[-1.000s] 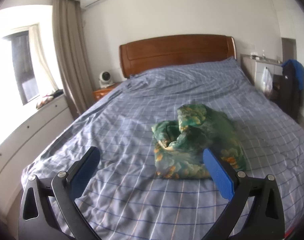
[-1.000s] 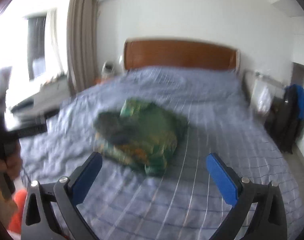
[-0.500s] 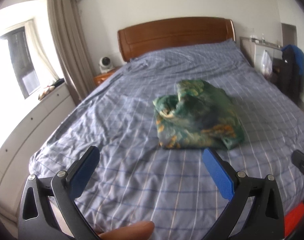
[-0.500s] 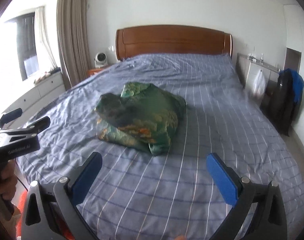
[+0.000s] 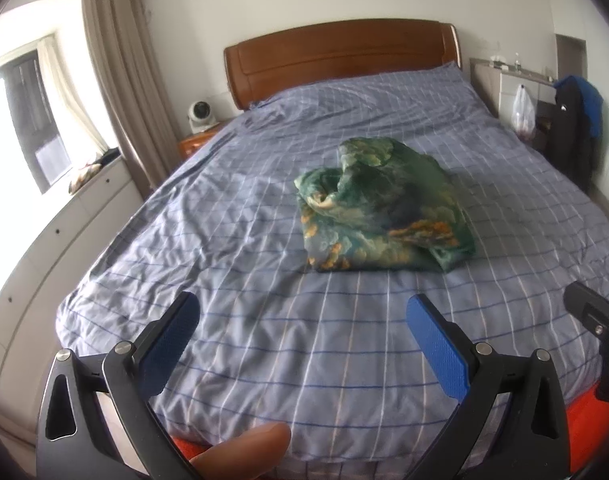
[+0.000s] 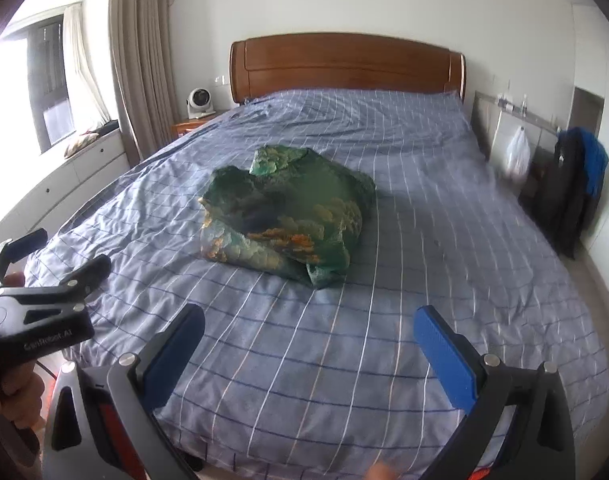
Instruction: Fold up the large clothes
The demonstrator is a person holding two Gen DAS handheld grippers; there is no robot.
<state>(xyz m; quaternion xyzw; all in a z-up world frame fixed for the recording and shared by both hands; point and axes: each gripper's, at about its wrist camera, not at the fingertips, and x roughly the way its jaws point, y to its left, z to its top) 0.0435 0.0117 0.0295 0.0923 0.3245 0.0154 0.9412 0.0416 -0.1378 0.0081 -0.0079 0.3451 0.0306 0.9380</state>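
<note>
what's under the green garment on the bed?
The crumpled green garment lies directly on the blue checked bedcover, which shows all around it. Whatever lies beneath the heap itself is covered; nothing pokes out. Both grippers are open and off it.

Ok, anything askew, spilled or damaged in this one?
Nothing spilled or damaged. The green floral garment lies crumpled in a heap mid-bed on the blue checked bedspread, as expected before folding. Both grippers, left and right, are open and clear of it.

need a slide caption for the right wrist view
Open right gripper faces a crumpled green floral garment on the blue checked bed, left gripper at frame left.
</note>
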